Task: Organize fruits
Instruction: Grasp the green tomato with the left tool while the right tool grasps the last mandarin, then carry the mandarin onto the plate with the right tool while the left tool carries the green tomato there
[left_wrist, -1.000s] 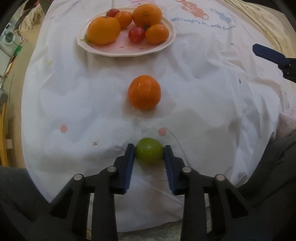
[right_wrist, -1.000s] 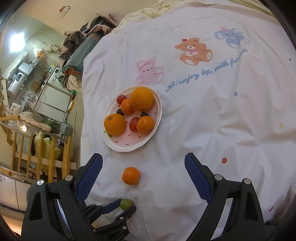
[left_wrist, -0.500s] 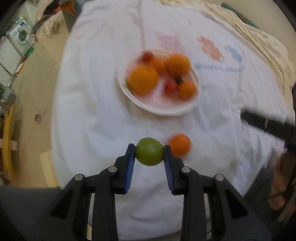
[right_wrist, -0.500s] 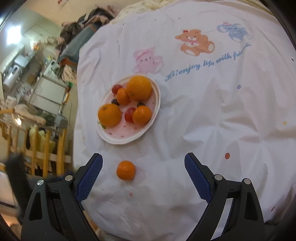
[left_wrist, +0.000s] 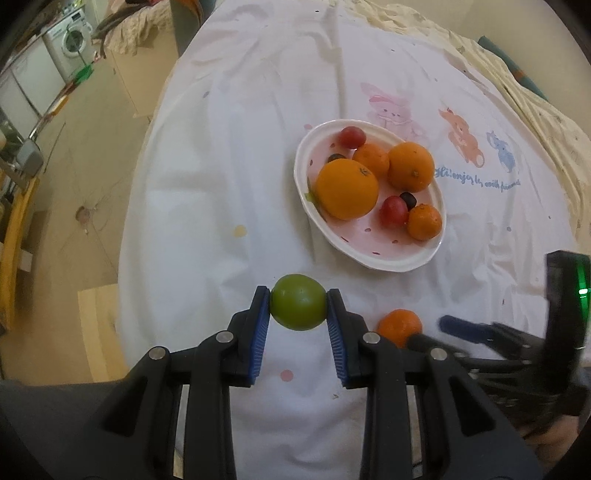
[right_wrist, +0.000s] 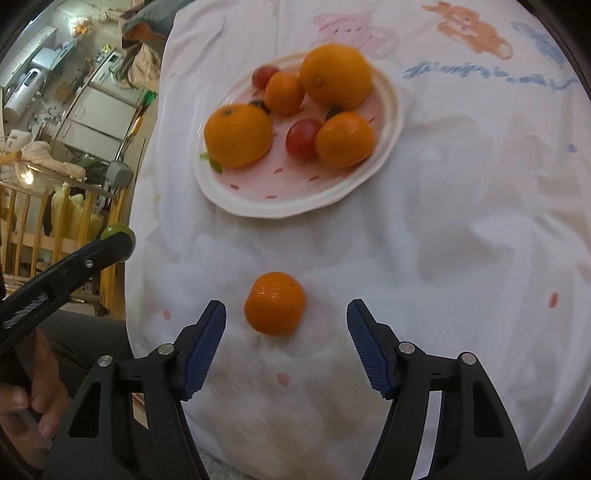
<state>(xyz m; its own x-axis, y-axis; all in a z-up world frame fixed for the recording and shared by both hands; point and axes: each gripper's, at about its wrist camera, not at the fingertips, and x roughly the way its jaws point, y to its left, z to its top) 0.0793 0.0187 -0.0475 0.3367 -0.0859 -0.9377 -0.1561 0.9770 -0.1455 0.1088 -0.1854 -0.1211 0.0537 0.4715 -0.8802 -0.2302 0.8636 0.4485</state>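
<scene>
My left gripper (left_wrist: 298, 308) is shut on a green fruit (left_wrist: 298, 307) and holds it in the air above the cloth's near left part, short of the plate. It also shows at the left in the right wrist view (right_wrist: 117, 233). A white oval plate (left_wrist: 391, 258) (right_wrist: 295, 206) holds several oranges and small red fruits. A loose mandarin (right_wrist: 275, 308) (left_wrist: 399, 326) lies on the white cloth. My right gripper (right_wrist: 286, 314) is open, low over the cloth, with the mandarin between its fingertips but untouched.
The white tablecloth (left_wrist: 229, 177) has cartoon animal prints (left_wrist: 461, 142) beyond the plate. Its left edge drops to the floor (left_wrist: 92, 177). A wooden rail (right_wrist: 55, 221) and appliances stand at the left.
My left gripper has lifted the green fruit off the cloth and swung left. My right gripper has come down and forward around the loose mandarin.
</scene>
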